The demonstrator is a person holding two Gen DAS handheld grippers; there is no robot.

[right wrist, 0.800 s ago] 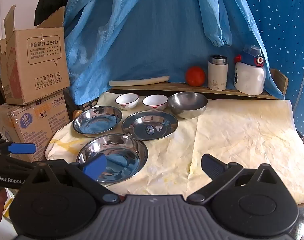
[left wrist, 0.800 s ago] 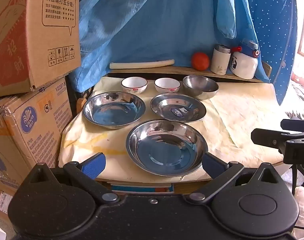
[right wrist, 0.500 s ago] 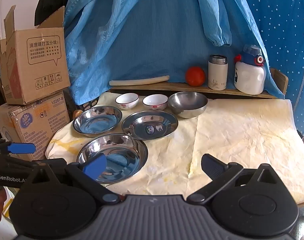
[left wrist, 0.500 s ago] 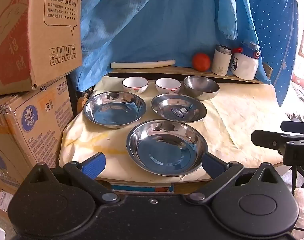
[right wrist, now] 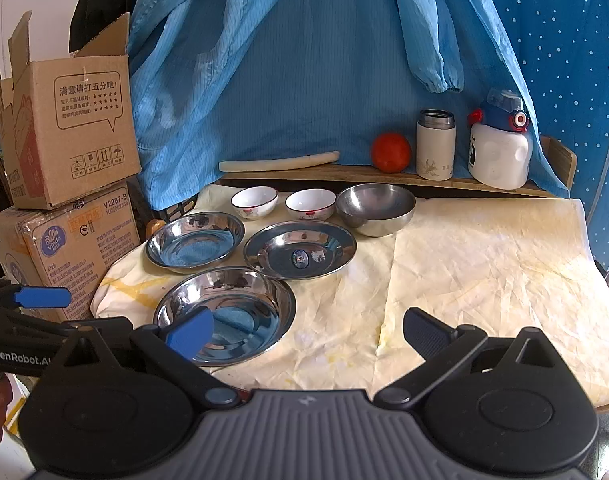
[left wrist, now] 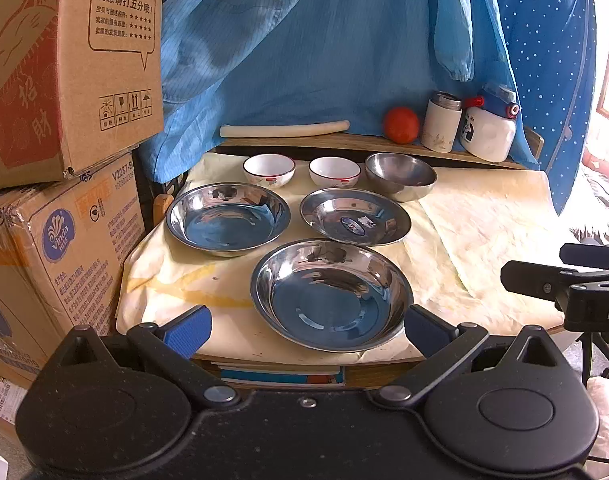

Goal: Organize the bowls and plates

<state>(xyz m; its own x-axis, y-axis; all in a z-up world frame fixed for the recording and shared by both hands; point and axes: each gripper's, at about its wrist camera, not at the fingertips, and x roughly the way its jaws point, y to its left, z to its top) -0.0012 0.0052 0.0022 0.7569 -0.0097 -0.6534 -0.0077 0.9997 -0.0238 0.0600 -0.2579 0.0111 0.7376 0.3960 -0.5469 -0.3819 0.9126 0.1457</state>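
The cloth-covered tabletop (right wrist: 484, 280) carries all the dishes on its left half. The nearest steel plate (left wrist: 330, 294) is the landmark: behind it sit two more steel plates (left wrist: 227, 218) (left wrist: 355, 216), then a steel bowl (left wrist: 400, 176) and two white bowls (left wrist: 269, 170) (left wrist: 335, 171). Left tool (left wrist: 306, 326) and right tool (right wrist: 308, 334) hover before it — fingers apart, empty.

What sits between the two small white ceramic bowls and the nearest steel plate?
The other two round steel plates, left and stickered right, lie between the white bowls and nearest plate, in the right wrist view.
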